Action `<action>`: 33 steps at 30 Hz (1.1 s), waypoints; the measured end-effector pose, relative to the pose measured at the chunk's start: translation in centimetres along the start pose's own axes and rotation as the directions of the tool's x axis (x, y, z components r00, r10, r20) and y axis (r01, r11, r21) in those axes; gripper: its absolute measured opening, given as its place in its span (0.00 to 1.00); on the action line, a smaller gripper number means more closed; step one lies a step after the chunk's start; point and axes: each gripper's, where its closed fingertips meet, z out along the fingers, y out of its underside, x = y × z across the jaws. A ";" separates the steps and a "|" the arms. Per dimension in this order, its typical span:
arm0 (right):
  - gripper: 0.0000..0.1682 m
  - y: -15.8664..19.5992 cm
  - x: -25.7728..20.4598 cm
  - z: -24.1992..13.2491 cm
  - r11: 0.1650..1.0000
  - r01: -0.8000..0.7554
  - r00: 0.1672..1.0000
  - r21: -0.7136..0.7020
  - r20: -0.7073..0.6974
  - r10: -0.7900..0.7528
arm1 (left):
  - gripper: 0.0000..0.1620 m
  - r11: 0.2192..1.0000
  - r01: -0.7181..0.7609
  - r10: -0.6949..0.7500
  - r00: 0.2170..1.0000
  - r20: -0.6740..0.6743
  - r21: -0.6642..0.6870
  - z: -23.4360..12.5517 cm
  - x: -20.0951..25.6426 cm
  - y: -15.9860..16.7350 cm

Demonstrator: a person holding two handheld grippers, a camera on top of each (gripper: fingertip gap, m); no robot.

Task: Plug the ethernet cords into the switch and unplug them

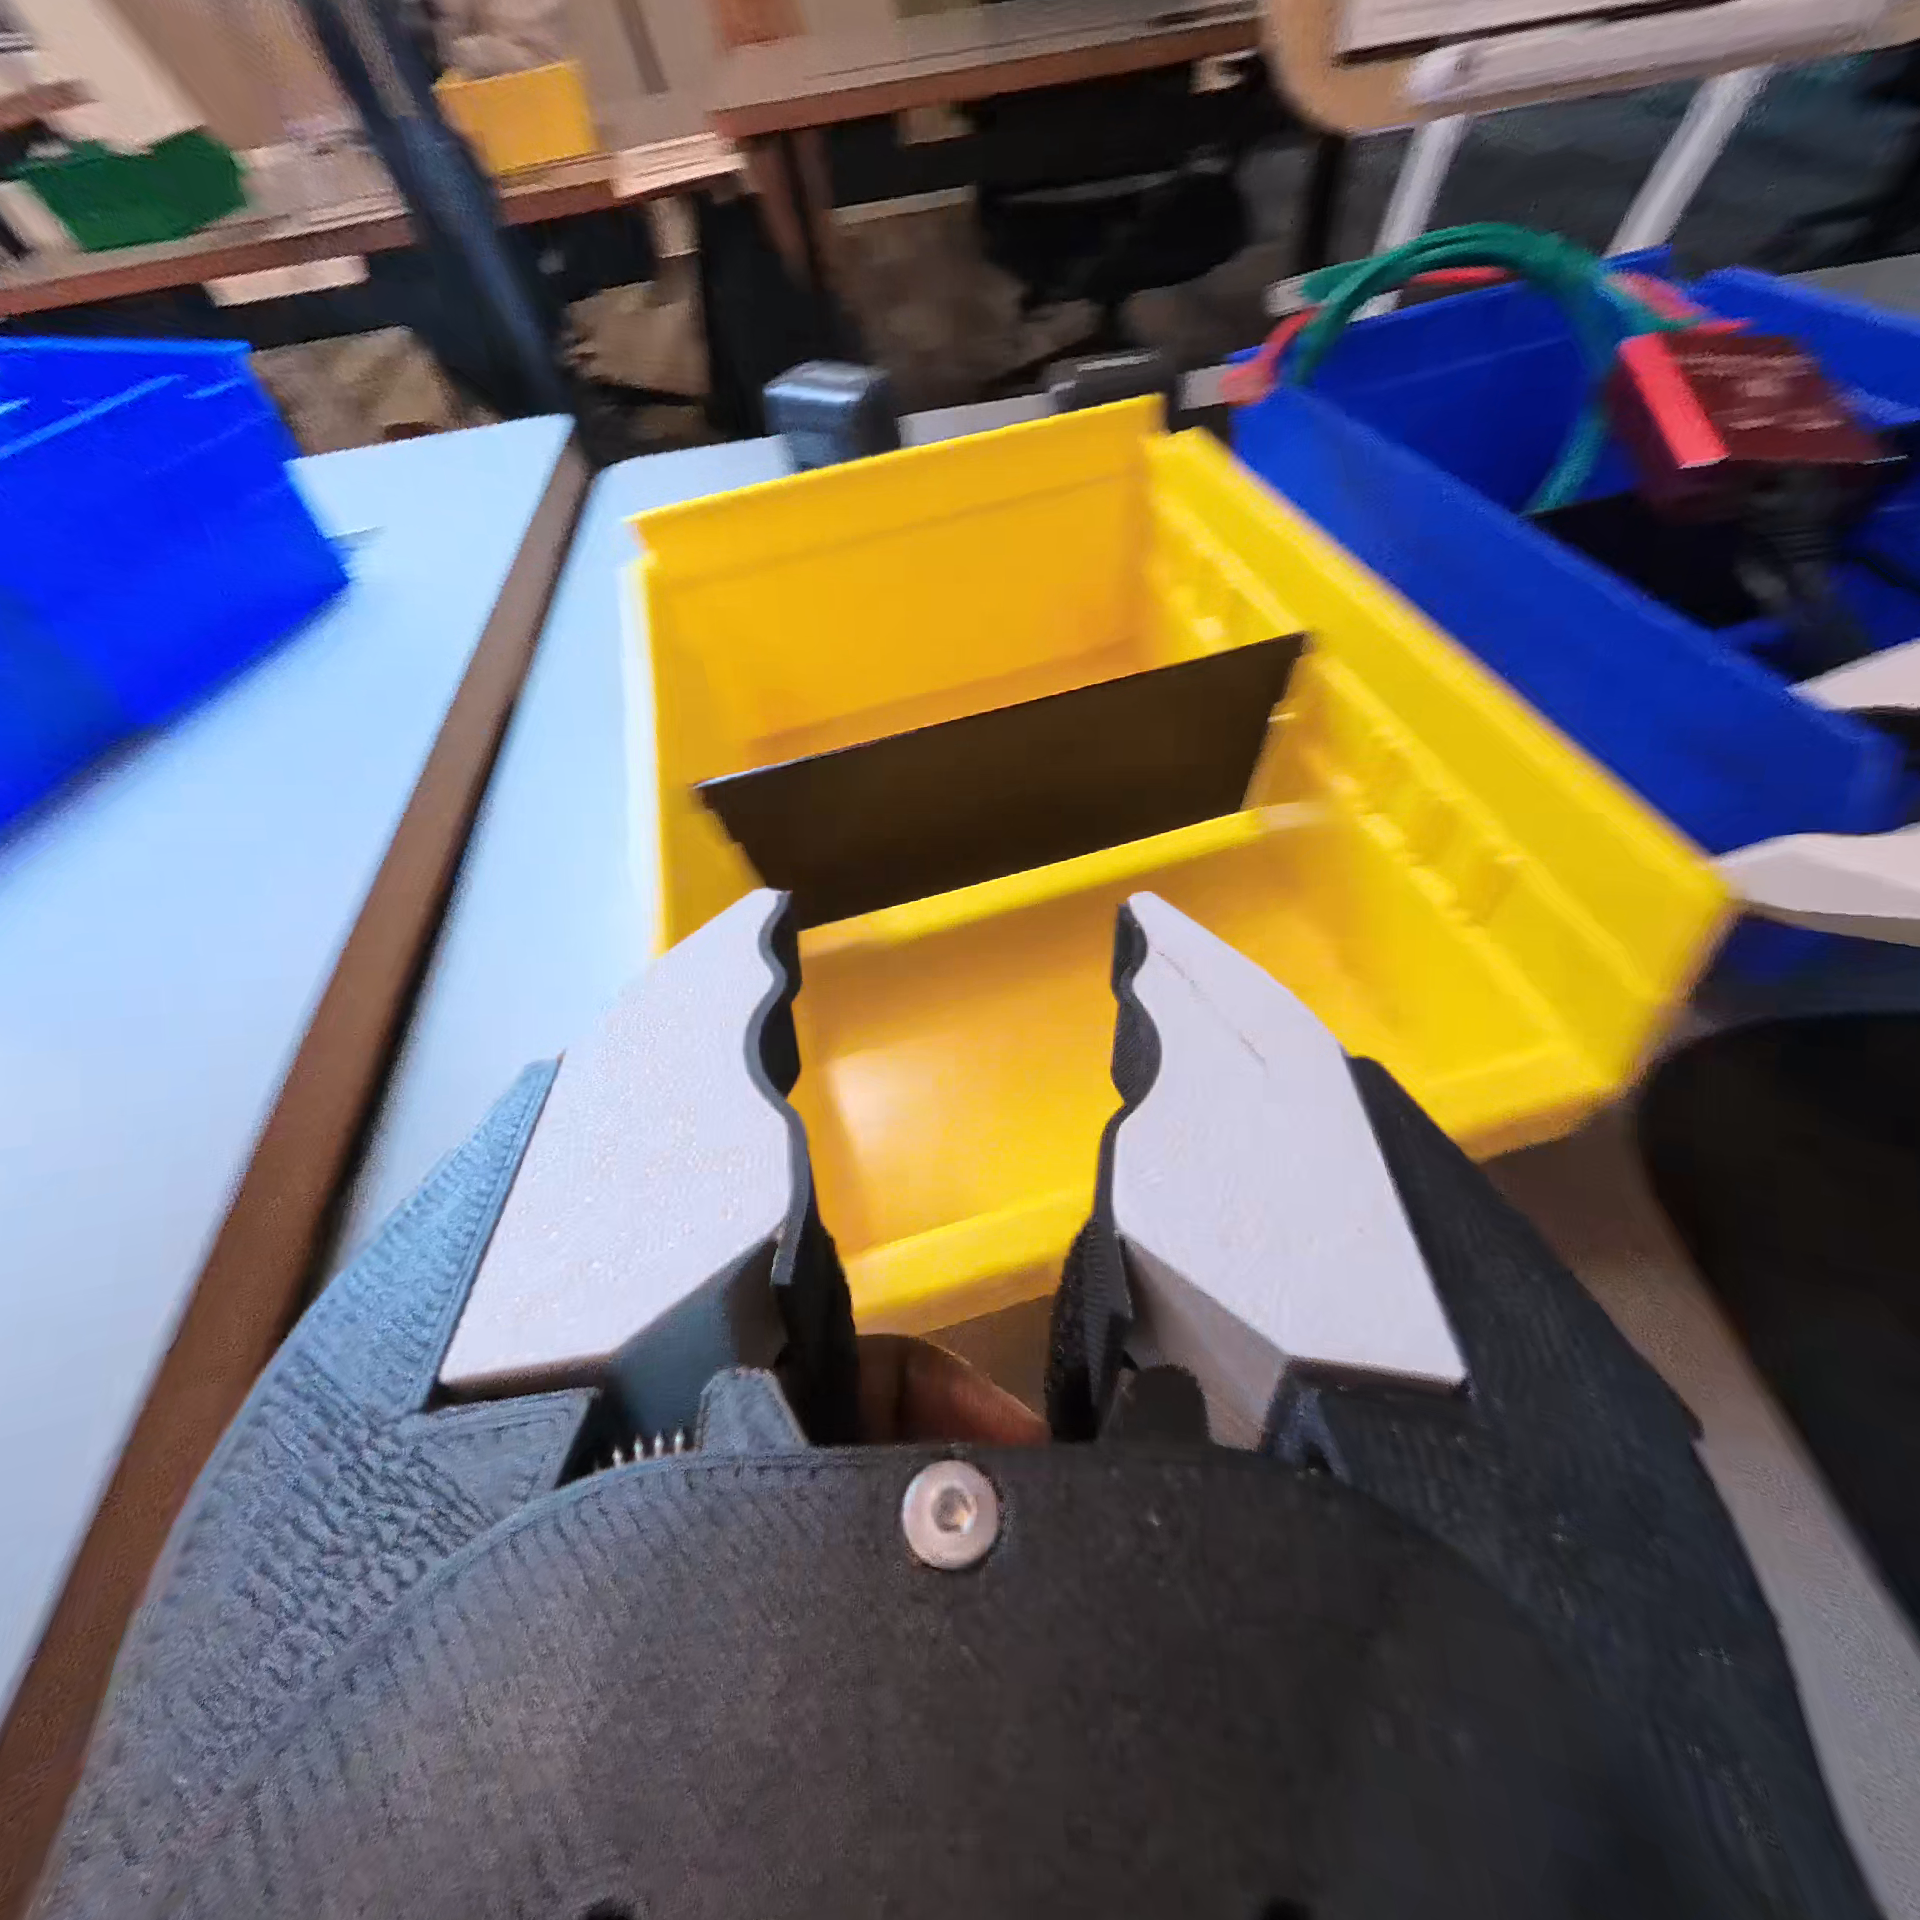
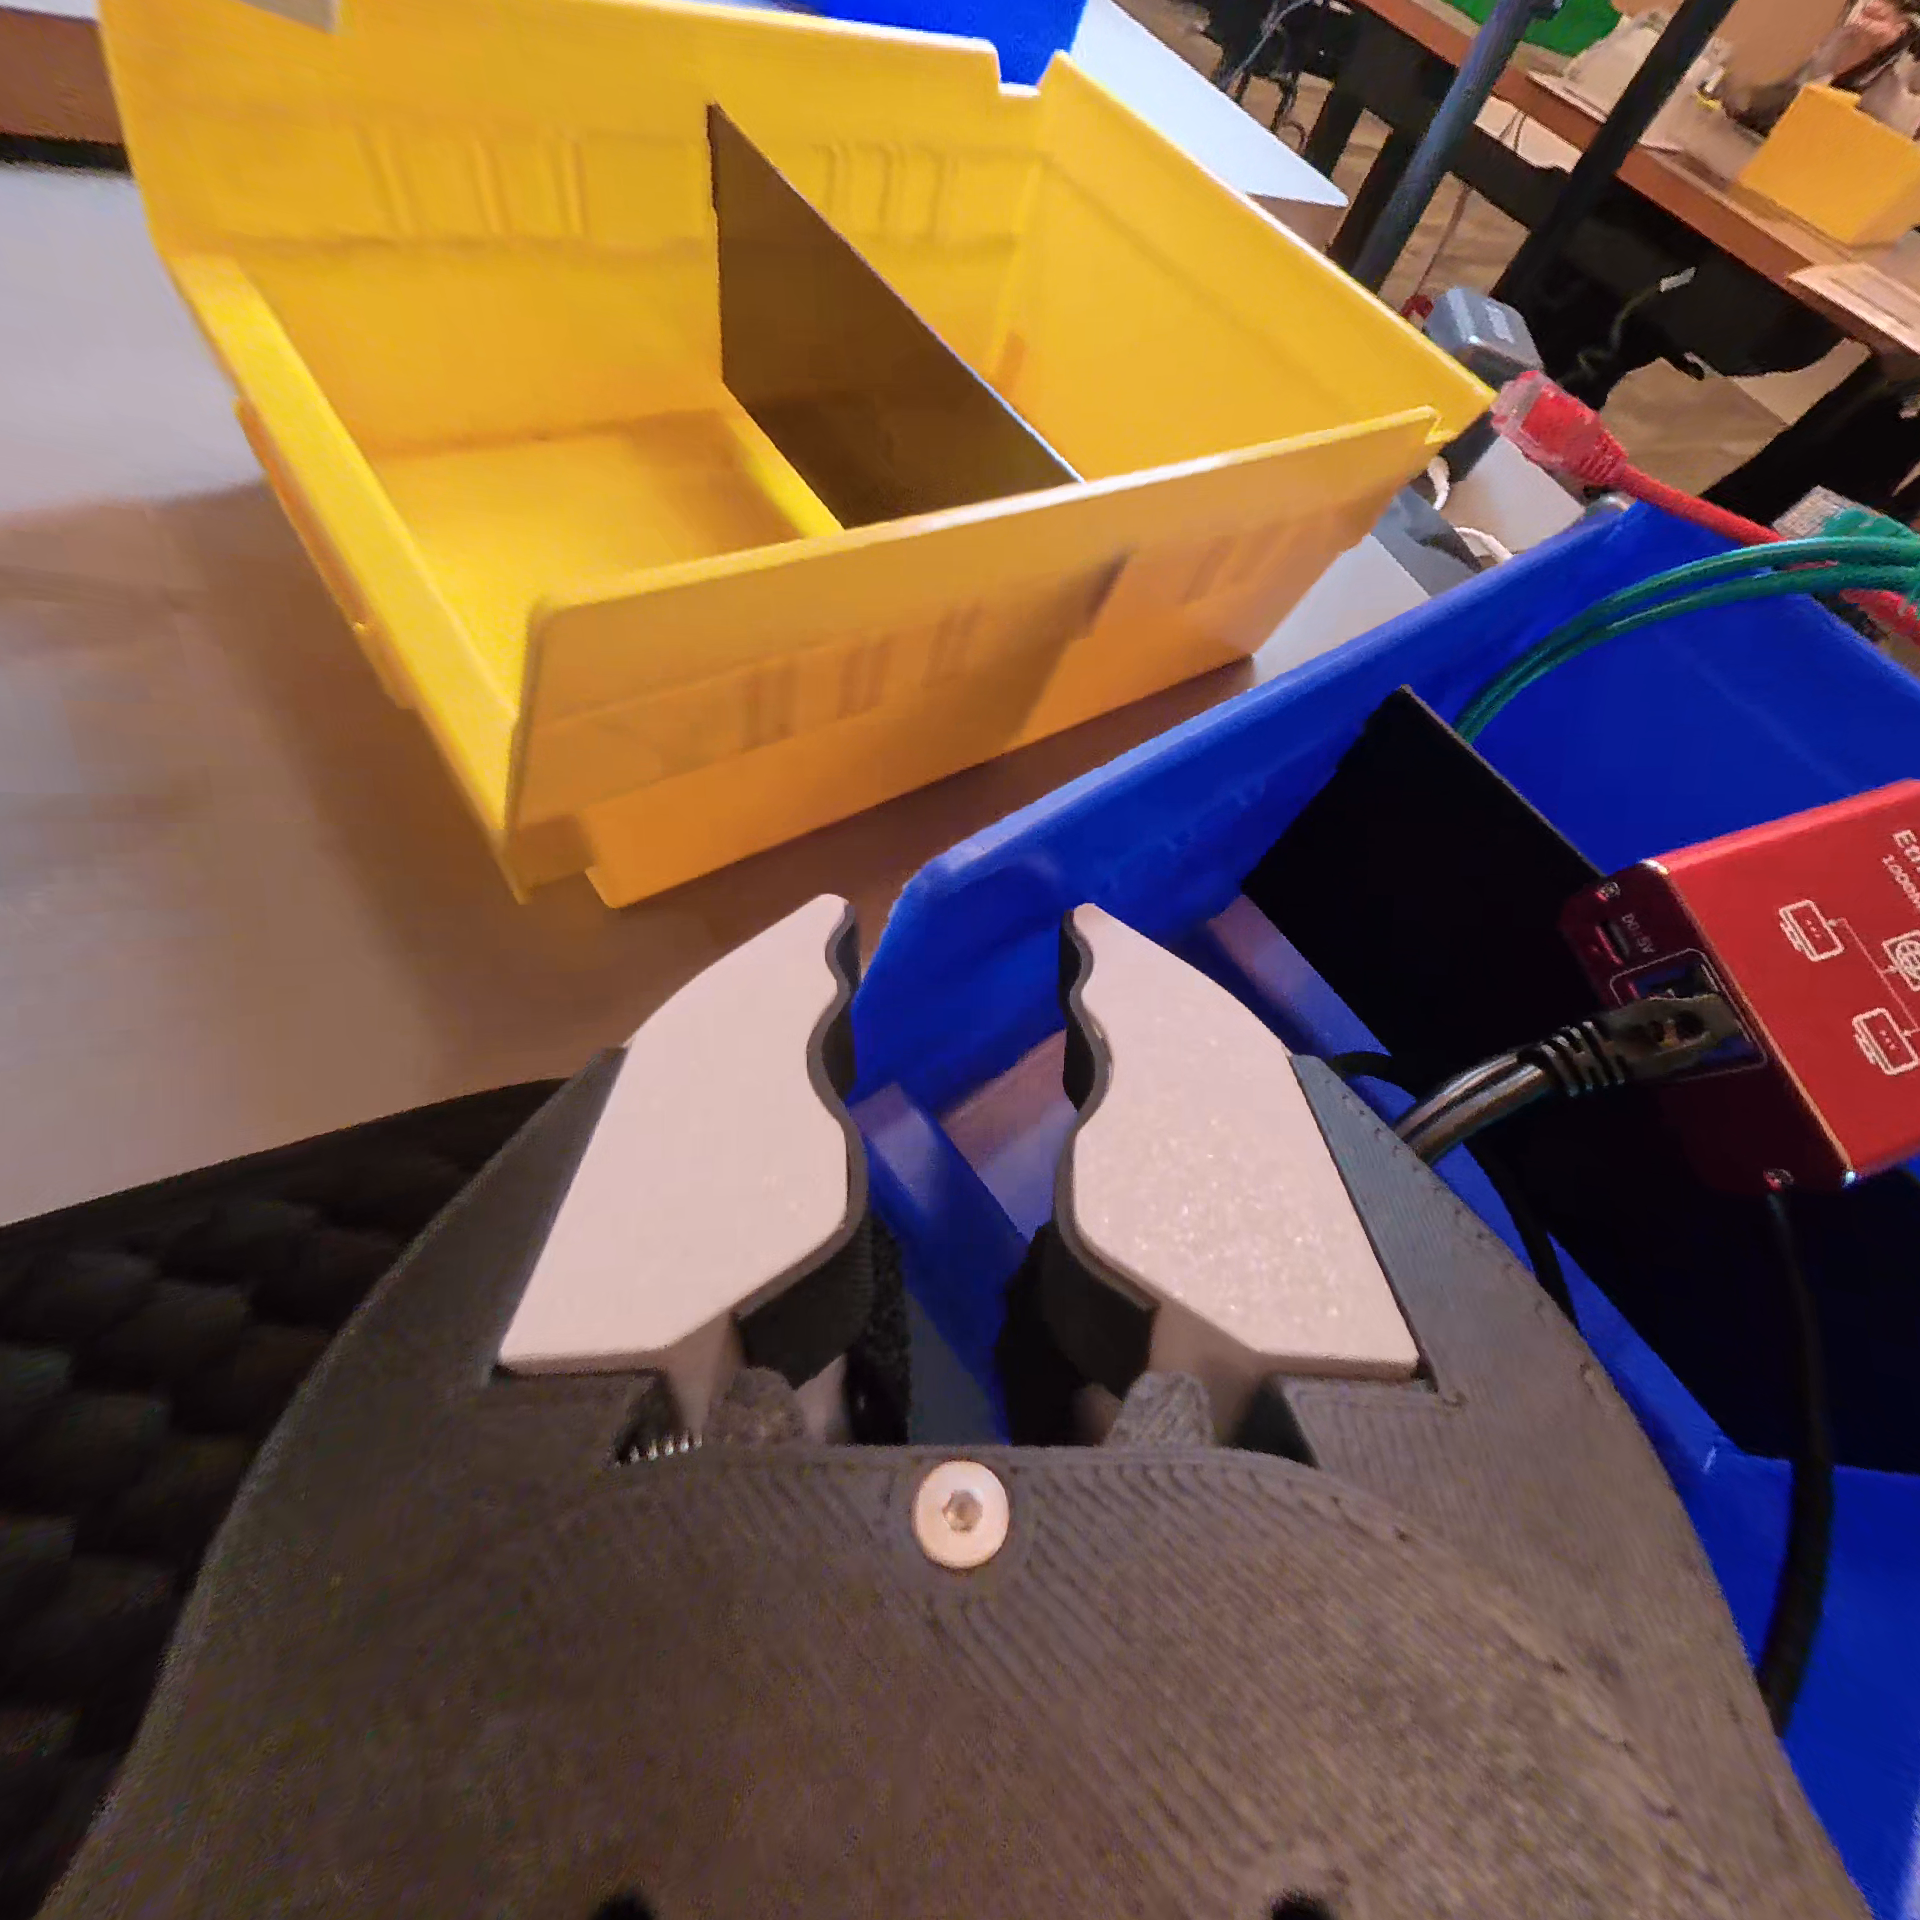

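Observation:
A red switch (image 2: 1787, 977) rests in a blue bin (image 2: 1143, 831), with a black cord (image 2: 1590, 1049) plugged into its end. A red cord (image 2: 1558, 431) with a clear plug and a green cord (image 2: 1662, 597) hang over the bin's far rim. My right gripper (image 2: 961, 925) is open and empty over the bin's near corner, left of the switch. My left gripper (image 1: 956, 914) is open and empty above the near end of a yellow bin (image 1: 1455, 790). The switch (image 1: 1756, 400), the green cord (image 1: 1455, 255) and the blue bin (image 1: 1507, 582) also show at the right of the left wrist view.
The yellow bin (image 2: 468, 312) has a black divider (image 2: 831, 343) across its middle and nothing inside. Another black divider (image 2: 1403, 894) stands in the blue bin. A second blue bin (image 1: 125, 551) sits on the adjoining table at left. A black woven mat (image 2: 156, 1351) lies near me.

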 end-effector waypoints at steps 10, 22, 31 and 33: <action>0.33 -5.3 -5.4 -1.4 0.938 0.214 0.974 0.272 -0.136 -0.182 | 0.46 0.980 0.196 -0.197 0.980 -0.016 -0.031 2.7 -3.9 5.4; 0.08 -3.7 -5.6 0.6 0.975 0.124 0.992 0.183 -0.012 -0.124 | 0.03 0.998 0.016 -0.009 0.992 0.129 -0.056 2.0 -4.3 5.1; 0.06 -9.4 -2.1 -6.7 0.873 0.270 0.955 0.407 -0.226 -0.190 | 0.03 0.957 -0.086 0.013 0.967 0.255 0.277 -3.6 -1.1 -5.9; 0.06 -10.0 -0.5 -9.2 0.854 0.296 0.941 0.428 -0.286 -0.183 | 0.04 0.931 -0.096 0.009 0.971 0.239 0.352 -4.1 1.1 -8.1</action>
